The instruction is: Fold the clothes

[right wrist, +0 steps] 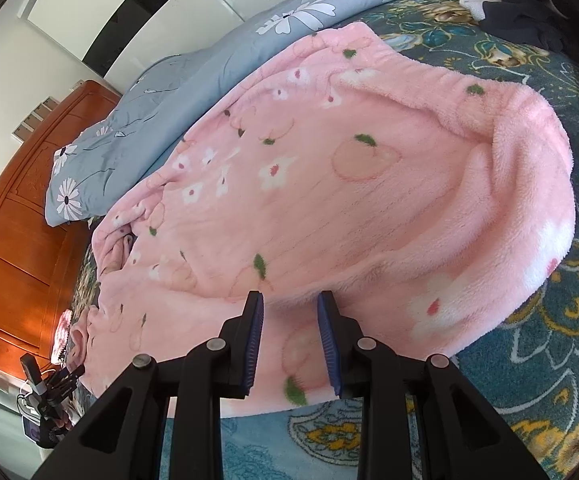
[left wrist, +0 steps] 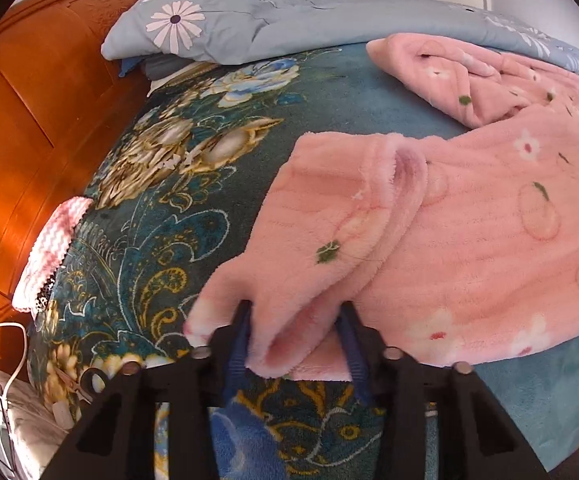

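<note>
left wrist view: the left gripper (left wrist: 295,320) hangs at the near edge of a pink fleece garment printed with peaches, white flowers and green leaves (left wrist: 469,232), which lies spread on a dark teal plush blanket with gold and blue floral pattern (left wrist: 177,208) covering the bed. a sleeve end (left wrist: 289,280) of the garment drops between the blue-padded fingers (left wrist: 241,340); the jaws stand only partly open, and the left pad touches the fleece while the right one seems to have a gap, so i cannot tell whether the sleeve is truly pinched. the step in hand looks like taking the sleeve to fold it inward over the body. next it calls for a firm closure on the cuff, then a lift and carry across the torso without dragging the layer beneath. a grey-blue quilt with white daisies (left wrist: 249,28) lies bunched behind, against an orange wooden headboard (left wrist: 29,120).

right wrist view: the right gripper (right wrist: 290,312) points down at the garment's hem side; its jaws are narrowly parted with fleece beneath and between them, but a pinch is not evident. the fabric looks thick, soft and rumpled, with one edge rolled over at the right, so the fold is barely begun.
</note>
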`<state>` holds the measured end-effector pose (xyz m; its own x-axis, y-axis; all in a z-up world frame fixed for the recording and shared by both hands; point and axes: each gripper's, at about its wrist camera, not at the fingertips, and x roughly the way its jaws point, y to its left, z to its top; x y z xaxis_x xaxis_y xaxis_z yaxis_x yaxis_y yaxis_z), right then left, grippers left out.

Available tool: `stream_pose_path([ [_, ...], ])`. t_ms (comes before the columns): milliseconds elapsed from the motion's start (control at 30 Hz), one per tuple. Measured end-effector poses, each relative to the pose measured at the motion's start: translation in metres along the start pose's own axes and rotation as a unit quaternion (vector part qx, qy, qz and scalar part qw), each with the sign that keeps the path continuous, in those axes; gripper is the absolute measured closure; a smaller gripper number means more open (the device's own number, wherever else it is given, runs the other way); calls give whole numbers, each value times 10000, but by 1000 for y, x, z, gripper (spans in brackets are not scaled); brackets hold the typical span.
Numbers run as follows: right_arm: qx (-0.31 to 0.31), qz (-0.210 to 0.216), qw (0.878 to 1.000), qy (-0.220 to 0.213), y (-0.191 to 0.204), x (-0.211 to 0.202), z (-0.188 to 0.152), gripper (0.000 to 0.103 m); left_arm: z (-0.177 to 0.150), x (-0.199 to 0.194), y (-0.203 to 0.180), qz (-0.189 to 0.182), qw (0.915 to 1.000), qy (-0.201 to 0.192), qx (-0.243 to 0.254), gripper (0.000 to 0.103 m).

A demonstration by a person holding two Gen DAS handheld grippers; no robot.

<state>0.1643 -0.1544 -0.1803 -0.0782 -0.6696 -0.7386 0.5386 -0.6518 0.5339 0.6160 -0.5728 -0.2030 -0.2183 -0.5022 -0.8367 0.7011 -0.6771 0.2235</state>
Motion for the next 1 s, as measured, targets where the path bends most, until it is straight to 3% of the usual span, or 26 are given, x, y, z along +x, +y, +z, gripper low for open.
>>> stream_pose_path([
  [67, 40, -30, 10000, 9, -1, 1, 0, 74, 1, -2, 12, -112, 9996, -59, -259, 89],
  [133, 51, -58, 10000, 20, -1, 2, 0, 74, 4, -8, 27, -396, 9969, -196, -646, 91],
  [200, 46, -95, 9999, 18, 0, 2, 0, 74, 10, -17, 55, -661, 9880, -435, -1324, 91],
  [267, 42, -133, 9999, 27, 1, 3, 1, 74, 14, -26, 91, -820, 9702, -710, -2167, 91],
  [367, 8, -185, 9998, 33, 3, 3, 3, 74, 14, -30, 155, -991, 9274, -1022, -3460, 93],
  [400, -8, -204, 9998, 31, 4, 3, 3, 74, 13, -28, 171, -918, 9182, -1066, -3702, 93],
  [467, -8, -240, 9997, 29, 5, 4, 4, 74, 11, -21, 196, -620, 9091, -1005, -3994, 93],
  [567, 22, -273, 9996, 36, 4, 6, 4, 74, 1, -6, 216, -785, 8891, -887, -4422, 93],
  [733, 24, -295, 9996, 18, 4, 6, 5, 74, -19, 15, 200, -1048, 8823, -549, -4555, 91],
  [800, -19, -321, 9995, -25, 4, 2, 6, 74, -27, 23, 191, -1176, 8753, -386, -4675, 85],
  [900, -80, -359, 9991, -221, 0, -14, 7, 74, -35, 29, 176, -1159, 8766, -278, -4662, 62],
  [933, -68, -381, 9988, -305, -4, -21, 8, 72, -36, 31, 171, -1197, 8775, -280, -4635, 59],
  [1000, 58, -437, 9978, -488, -16, -37, 7, 58, -38, 37, 163, -1315, 8757, -313, -4636, 58],
])
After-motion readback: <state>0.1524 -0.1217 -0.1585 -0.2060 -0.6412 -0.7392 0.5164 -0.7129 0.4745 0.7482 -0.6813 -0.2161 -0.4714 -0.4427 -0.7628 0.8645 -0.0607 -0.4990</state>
